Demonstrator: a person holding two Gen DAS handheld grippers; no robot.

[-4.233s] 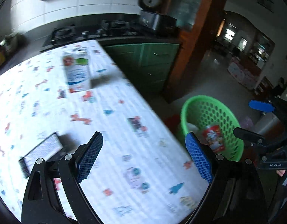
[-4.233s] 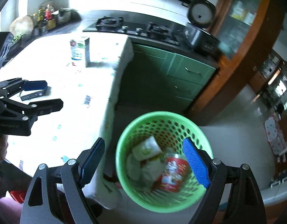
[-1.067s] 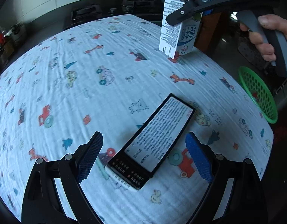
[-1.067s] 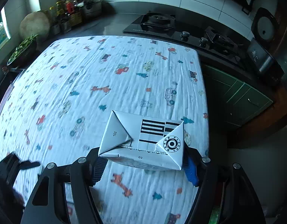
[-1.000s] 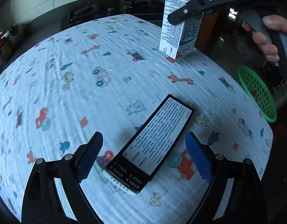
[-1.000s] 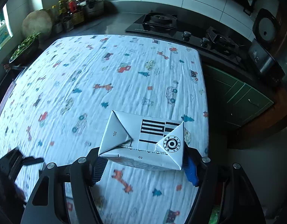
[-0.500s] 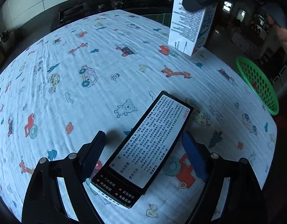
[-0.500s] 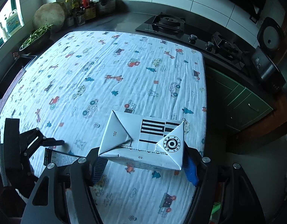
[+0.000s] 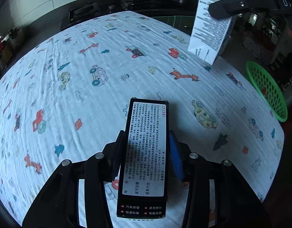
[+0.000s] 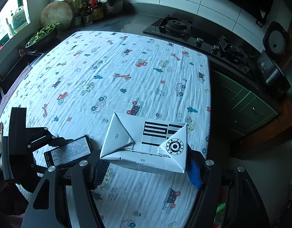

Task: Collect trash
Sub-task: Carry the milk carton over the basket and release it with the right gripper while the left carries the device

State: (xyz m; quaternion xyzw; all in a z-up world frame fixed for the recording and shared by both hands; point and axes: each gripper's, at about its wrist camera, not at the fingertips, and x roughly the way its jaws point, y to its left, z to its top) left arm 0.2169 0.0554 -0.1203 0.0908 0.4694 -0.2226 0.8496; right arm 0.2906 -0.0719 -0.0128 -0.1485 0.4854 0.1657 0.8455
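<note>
Milk carton (image 10: 146, 142) clamped in right hand-held gripper (image 10: 146, 172); left (image 9: 146, 152) closing around black box (image 9: 146, 152).

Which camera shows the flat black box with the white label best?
The left wrist view: the flat black box with its white label fills the centre, text facing up. The right wrist view shows it small and oblique at lower left.

right tool (image 10: 146, 171) gripping milk carton (image 10: 146, 144), patterned tablecloth (image 10: 111, 79)

The left gripper (image 9: 146, 152) was wide open over the black box (image 9: 146, 152); now its jaws are closing on the box's sides. The milk carton (image 9: 210, 24) has gone up off the desk (image 9: 89, 95)
</note>
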